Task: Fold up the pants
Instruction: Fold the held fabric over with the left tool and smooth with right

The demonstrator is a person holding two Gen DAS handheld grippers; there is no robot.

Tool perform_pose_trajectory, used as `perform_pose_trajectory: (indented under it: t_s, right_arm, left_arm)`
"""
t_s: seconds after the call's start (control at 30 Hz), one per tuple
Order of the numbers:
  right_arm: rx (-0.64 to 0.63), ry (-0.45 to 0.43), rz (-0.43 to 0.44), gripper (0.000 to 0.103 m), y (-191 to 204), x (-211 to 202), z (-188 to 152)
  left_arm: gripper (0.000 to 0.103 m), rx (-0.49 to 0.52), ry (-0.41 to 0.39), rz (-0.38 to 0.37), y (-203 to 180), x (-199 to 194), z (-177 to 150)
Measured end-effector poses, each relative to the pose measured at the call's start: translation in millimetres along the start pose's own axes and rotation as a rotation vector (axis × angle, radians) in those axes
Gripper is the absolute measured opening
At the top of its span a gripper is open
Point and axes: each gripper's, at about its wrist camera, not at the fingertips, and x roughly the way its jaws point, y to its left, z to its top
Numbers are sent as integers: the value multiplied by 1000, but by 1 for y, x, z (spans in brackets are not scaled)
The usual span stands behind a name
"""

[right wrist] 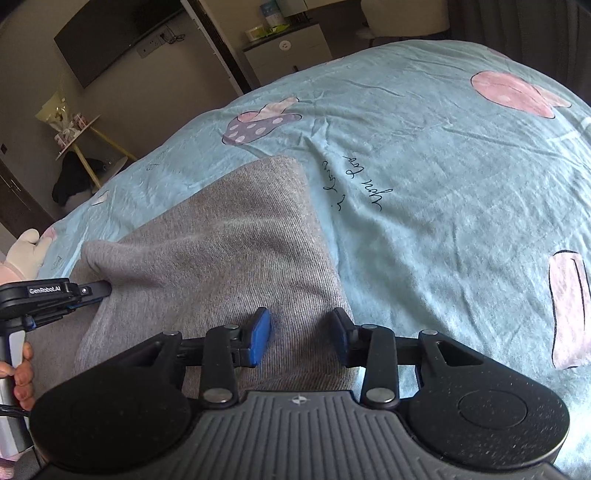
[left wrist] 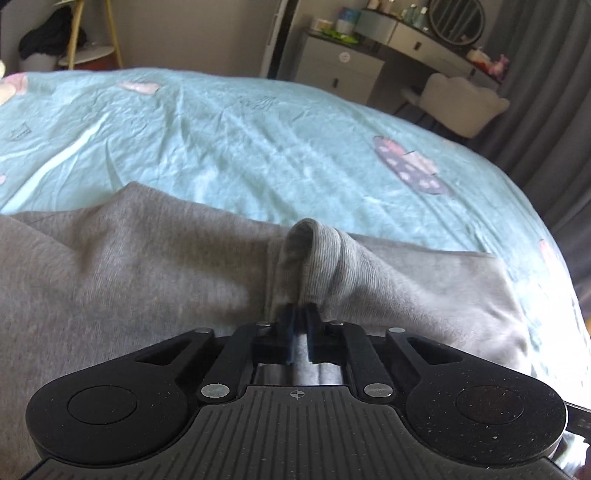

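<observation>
Grey pants (left wrist: 147,266) lie folded on a light blue bedspread (left wrist: 240,140). My left gripper (left wrist: 300,314) is shut on a ribbed cuff of the pants (left wrist: 314,258), pinching it into an upright fold. In the right wrist view the pants (right wrist: 221,251) stretch away across the bed, and the left gripper (right wrist: 105,288) holds their left edge. My right gripper (right wrist: 301,325) is open and empty, its blue pads spread just above the near end of the pants by their right edge.
The bedspread (right wrist: 443,166) has pink and purple prints and black writing. A dresser with drawers (left wrist: 343,70), a vanity mirror (left wrist: 456,20) and a pale chair (left wrist: 461,103) stand beyond the bed. A wall TV (right wrist: 110,37) and a small round side table (right wrist: 77,133) stand at the left.
</observation>
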Motion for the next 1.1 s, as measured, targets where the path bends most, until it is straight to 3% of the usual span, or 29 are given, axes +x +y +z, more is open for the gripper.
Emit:
perform_pose_trajectory:
  t_s: [0.07, 0.17, 0.2, 0.23, 0.27, 0.3, 0.33, 0.37, 0.5, 0.63, 0.73, 0.8, 0.97, 1.03, 1.1]
  right_arm:
    - [13, -1, 7, 37, -1, 0, 0]
    - [25, -1, 13, 37, -2, 0, 1]
    - [31, -1, 17, 37, -3, 0, 1]
    - [36, -2, 21, 37, -4, 0, 1]
    - [43, -2, 25, 37, -5, 0, 1]
    - [50, -3, 31, 38, -7, -1, 1]
    - [56, -2, 37, 39, -8, -1, 1]
    - [62, -2, 42, 40, -9, 0, 2]
    - [55, -4, 46, 43, -6, -2, 2]
    - [41, -41, 59, 44, -4, -15, 0]
    - [10, -77, 86, 45, 0, -28, -3]
    - [-21, -88, 85, 50, 6, -32, -5]
    - [-83, -48, 62, 52, 17, -26, -5]
    - [-98, -39, 42, 52, 20, -24, -6]
    - [-112, -44, 30, 52, 23, -25, -7]
  left_arm:
    - [7, -19, -5, 18, 2, 2, -1]
    - [6, -15, 2, 134, -1, -4, -5]
    - [7, -17, 11, 111, 1, -9, -8]
    - [14, -28, 27, 64, 5, -15, -11]
    - [28, -47, 59, 27, 9, -19, -16]
    - [38, -66, 80, 21, 12, -24, -23]
    - [53, -78, 88, 26, 14, -28, -30]
    - [55, -82, 98, 23, 16, -32, -37]
    - [55, -84, 107, 1, 12, -42, -49]
    - [44, -117, 127, -50, 6, -40, -50]
    - [44, -121, 133, -52, 2, -35, -50]
    - [44, -113, 139, -64, 2, -30, -50]
    - [42, -207, 144, -131, 20, -23, -50]
    - [28, -239, 143, -135, 27, -23, -51]
    - [23, -274, 142, -172, 34, -24, -53]
